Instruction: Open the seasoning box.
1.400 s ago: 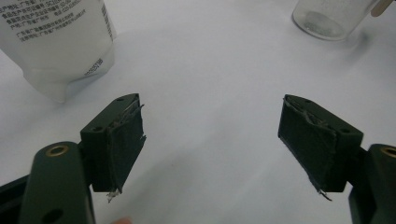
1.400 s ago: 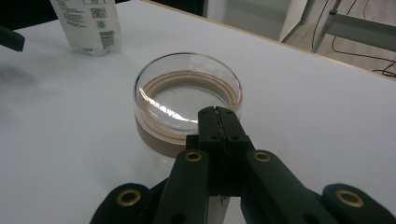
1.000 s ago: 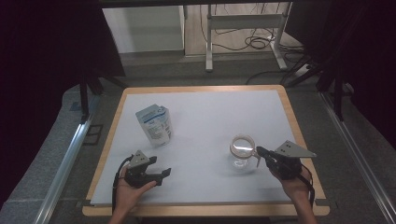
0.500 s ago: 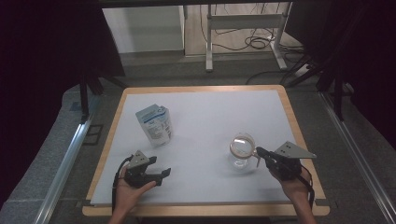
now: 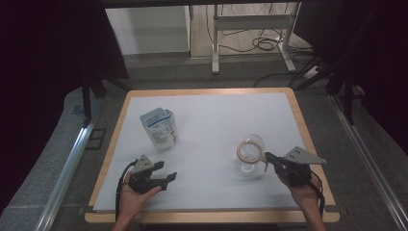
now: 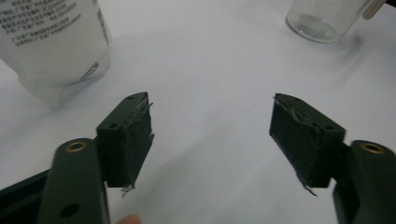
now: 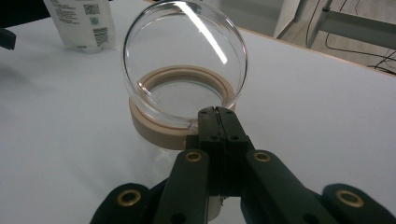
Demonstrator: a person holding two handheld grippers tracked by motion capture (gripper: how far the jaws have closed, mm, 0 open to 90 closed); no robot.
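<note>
- Glass forms the jar (image 5: 250, 161), which stands on the white table (image 5: 216, 115) with a tan wooden lid ring (image 7: 154, 128) at its mouth; a clear glass dome (image 7: 184, 60) is seen tilted up from that ring, away from the jaws.
- At the near edge of the lid, the right gripper (image 7: 217, 116) is seen with its 2 jaws pressed together; a thin edge of the lid appears pinched between the tips, though what exactly is nipped cannot be told.
- The step in hand is judged to be the lifting of the lid off the jar. It would be done well with the pinch kept firm, the lid drawn straight up and clear of the mouth before any sideways move, and the jar watched for tipping.
- The right hand (image 5: 300, 190) is held low, gripper level and pointing at the jar.
- The left gripper (image 5: 159, 179) is seen well apart from the jar, near the table's front edge; its jaws have just been closing a little but stand apart, with only bare table between them.
- The left hand (image 5: 134, 195) is held palm-up beneath its gripper, jaws pointing across the table.
- Beyond the left jaws and to 1 side, a white pouch (image 5: 159, 127) stands upright.
</note>
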